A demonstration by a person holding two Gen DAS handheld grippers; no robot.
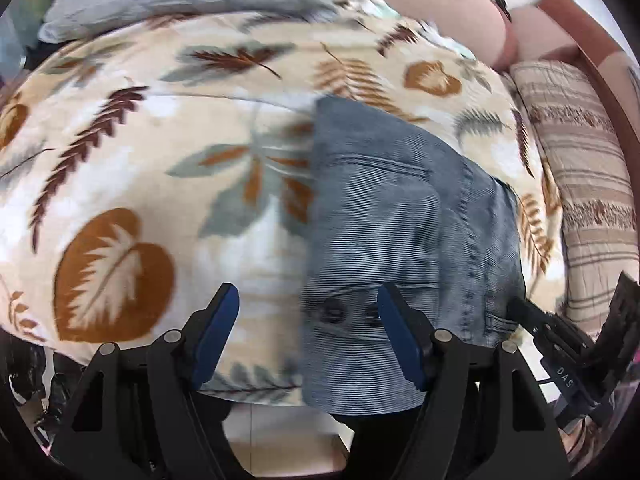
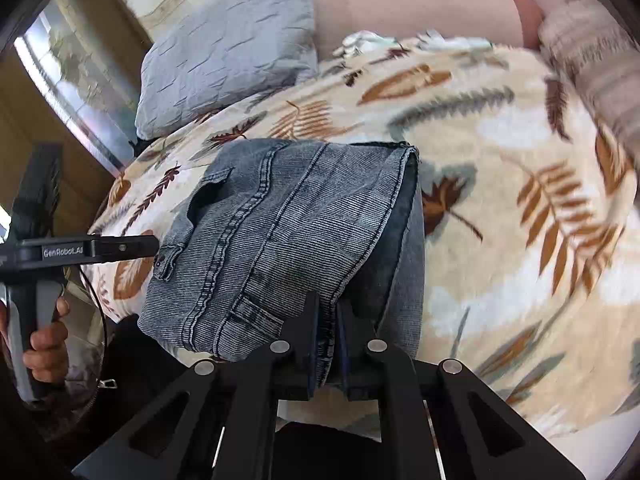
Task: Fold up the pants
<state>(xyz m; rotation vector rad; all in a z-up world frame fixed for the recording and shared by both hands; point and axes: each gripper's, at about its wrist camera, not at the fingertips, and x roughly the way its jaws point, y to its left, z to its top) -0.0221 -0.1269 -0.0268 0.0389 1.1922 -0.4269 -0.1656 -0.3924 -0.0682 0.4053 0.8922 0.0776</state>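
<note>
Grey-blue denim pants [image 1: 392, 216] lie folded on a leaf-patterned blanket [image 1: 160, 128], their near end hanging over the bed's front edge. My left gripper [image 1: 308, 300] is open and empty, its blue-padded fingers [image 1: 218, 320] spread over the pants' left edge and waistband buttons. In the right wrist view my right gripper [image 2: 327, 312] is shut on the pants [image 2: 280, 232] at the waistband edge near a belt loop. The left gripper [image 2: 124, 248] also shows there, at the pants' left side, held in a hand.
A grey pillow [image 2: 228, 48] lies at the head of the bed and a striped beige pillow [image 1: 580, 184] along the right side. A pink headboard [image 2: 400, 4] stands behind. The right gripper's body [image 1: 560, 344] is at the pants' right corner. Dark floor lies below the bed edge.
</note>
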